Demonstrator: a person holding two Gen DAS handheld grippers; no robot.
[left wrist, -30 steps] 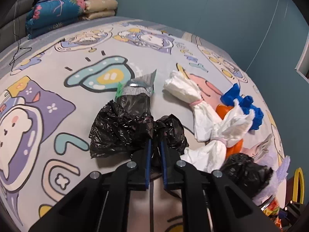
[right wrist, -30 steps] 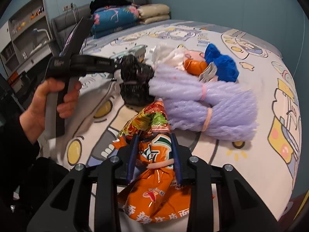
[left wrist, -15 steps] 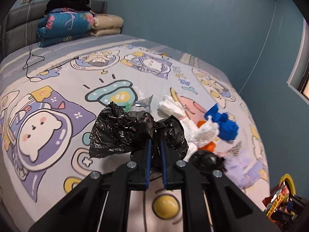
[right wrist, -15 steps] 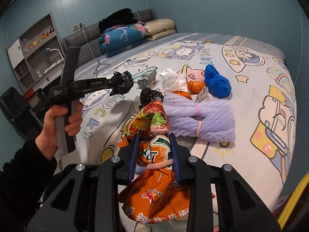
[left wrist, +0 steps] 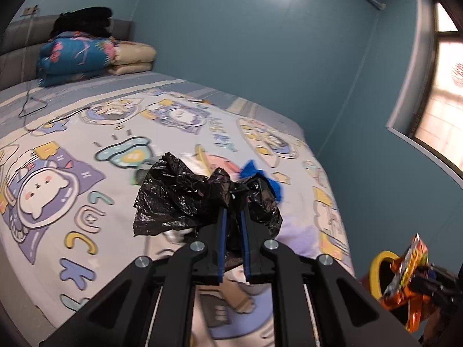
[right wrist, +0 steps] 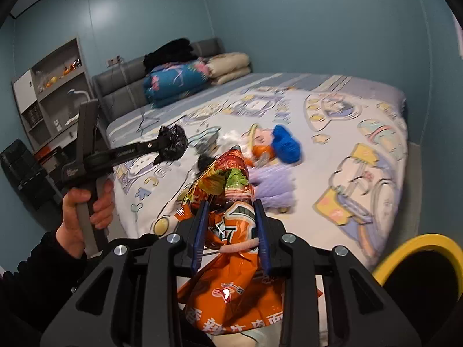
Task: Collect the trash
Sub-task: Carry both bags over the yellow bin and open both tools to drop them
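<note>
My left gripper (left wrist: pixel 233 212) is shut on a crumpled black plastic bag (left wrist: pixel 179 199), held in the air above the bed. In the right wrist view that black bag (right wrist: pixel 172 143) hangs off the left gripper's tip, with a hand (right wrist: pixel 86 211) on the handle. My right gripper (right wrist: pixel 231 206) is shut on an orange snack packet (right wrist: pixel 228 260), whose printed top sticks out past the pads. More trash lies on the bed (right wrist: pixel 347 121): a blue bag (right wrist: pixel 285 144), purple foam mesh (right wrist: pixel 272 186) and an orange piece (right wrist: pixel 260 151). A yellow-rimmed bin (right wrist: pixel 419 243) stands at the lower right.
Folded quilts (left wrist: pixel 86 55) are stacked by the grey headboard. A shelf unit (right wrist: pixel 49 86) stands left of the bed. Blue walls and a window (left wrist: pixel 439 86) close in the right side. A dark cable (left wrist: pixel 31 101) trails over the sheet.
Both grippers have risen and drawn back from the bed, still carrying the black bag and the snack packet. The trash pile looks smaller and the yellow bin has come into view.
</note>
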